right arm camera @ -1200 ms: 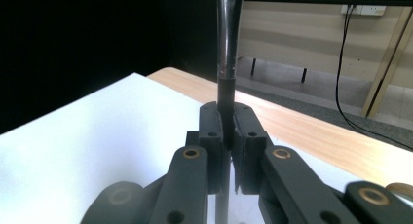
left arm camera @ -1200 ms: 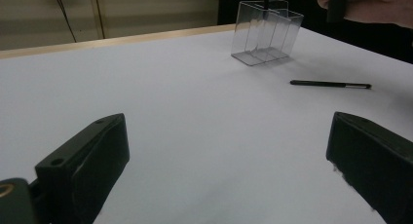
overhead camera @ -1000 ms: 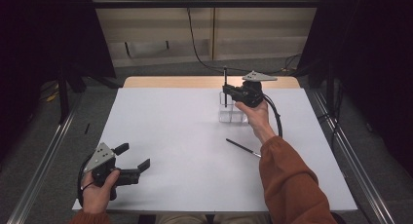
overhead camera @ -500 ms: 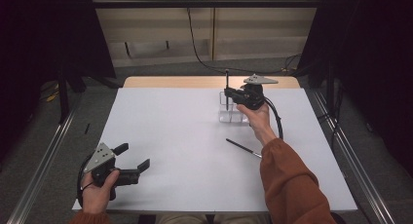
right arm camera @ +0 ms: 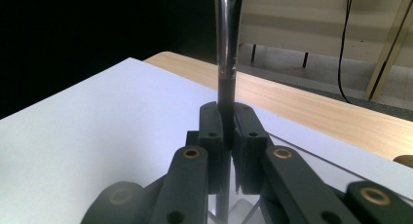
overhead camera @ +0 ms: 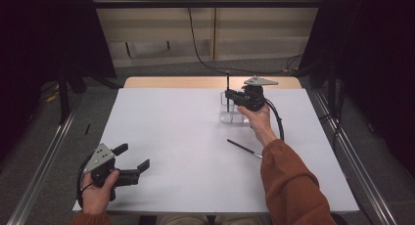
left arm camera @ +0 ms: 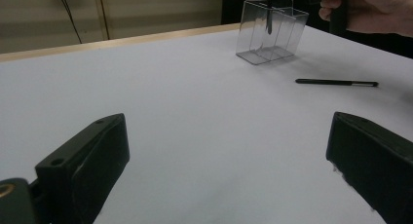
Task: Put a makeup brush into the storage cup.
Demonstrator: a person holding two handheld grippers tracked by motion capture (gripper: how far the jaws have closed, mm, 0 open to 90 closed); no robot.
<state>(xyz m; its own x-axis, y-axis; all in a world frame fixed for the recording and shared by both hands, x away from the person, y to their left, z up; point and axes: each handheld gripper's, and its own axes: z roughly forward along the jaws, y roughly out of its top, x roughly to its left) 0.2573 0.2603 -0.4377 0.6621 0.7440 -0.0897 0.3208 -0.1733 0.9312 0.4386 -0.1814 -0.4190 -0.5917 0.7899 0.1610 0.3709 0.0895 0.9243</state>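
Note:
A clear plastic holder (overhead camera: 232, 111) (left arm camera: 271, 31) with compartments stands on the white table at the far right of centre. My right gripper (overhead camera: 228, 94) (right arm camera: 227, 129) is shut on a black pen (overhead camera: 227, 87) (right arm camera: 226, 63), held upright with its lower end inside the holder. A second black pen (overhead camera: 244, 149) (left arm camera: 336, 82) lies flat on the table, nearer than the holder. My left gripper (overhead camera: 132, 157) (left arm camera: 224, 165) rests open at the near left corner, jaws wide apart with nothing between them.
The white table top (overhead camera: 176, 137) has a wooden strip (overhead camera: 195, 82) along its far edge. A black cable (overhead camera: 278, 120) loops from the right gripper over the table. Metal rails (overhead camera: 44, 161) run along both sides on the floor.
The right gripper with the upright pen has shifted slightly over the holder. The left gripper has stayed where it was.

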